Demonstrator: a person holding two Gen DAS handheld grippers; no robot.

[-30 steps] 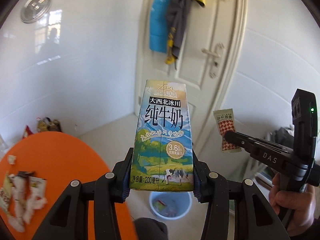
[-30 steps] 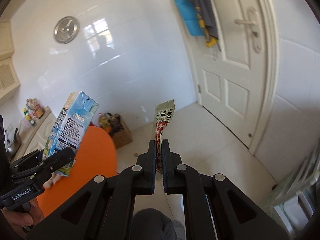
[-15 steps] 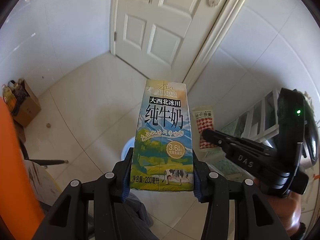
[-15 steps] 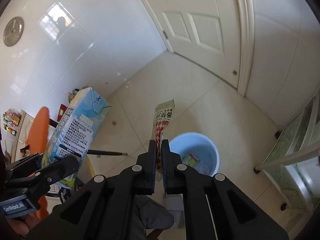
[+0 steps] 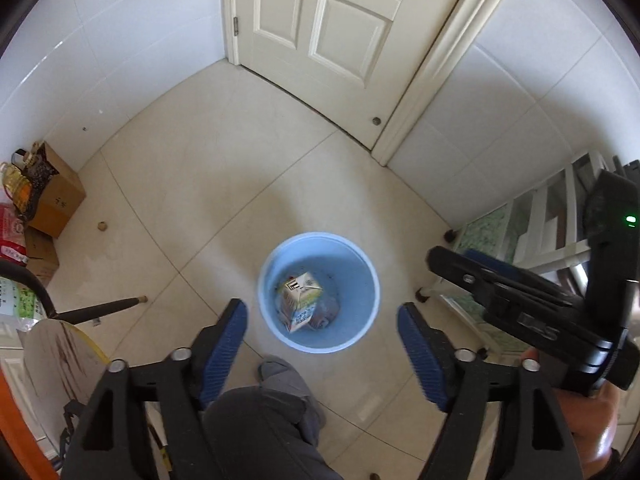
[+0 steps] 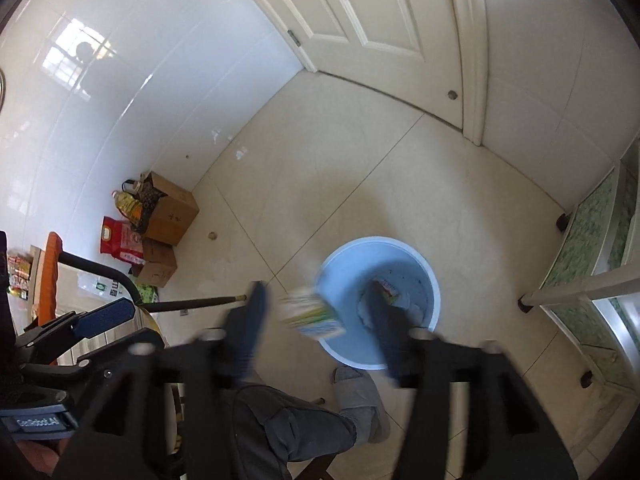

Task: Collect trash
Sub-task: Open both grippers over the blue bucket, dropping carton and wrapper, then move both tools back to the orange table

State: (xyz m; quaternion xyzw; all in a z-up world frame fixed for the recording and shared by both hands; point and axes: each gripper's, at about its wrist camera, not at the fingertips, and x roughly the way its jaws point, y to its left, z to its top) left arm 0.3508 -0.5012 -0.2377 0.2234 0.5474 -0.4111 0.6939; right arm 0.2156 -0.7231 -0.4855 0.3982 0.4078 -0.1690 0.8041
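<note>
Both grippers have let go since half a second ago; left gripper [image 5: 322, 316] now stands wide open above the blue bin [image 5: 370, 280], nothing between its pads; right gripper [image 6: 316, 312] also spread apart, blurred by motion. Milk carton [image 5: 301, 300], previously clamped in the left, lies inside the bin in the left view; in the right view it shows blurred at the rim [image 6: 312, 314], apparently mid-drop. Snack wrapper [image 6: 386, 286], previously pinched in the right, rests on the bin floor. Judgement: this pair of trash items is deposited; both hands free for the next pickup.
</note>
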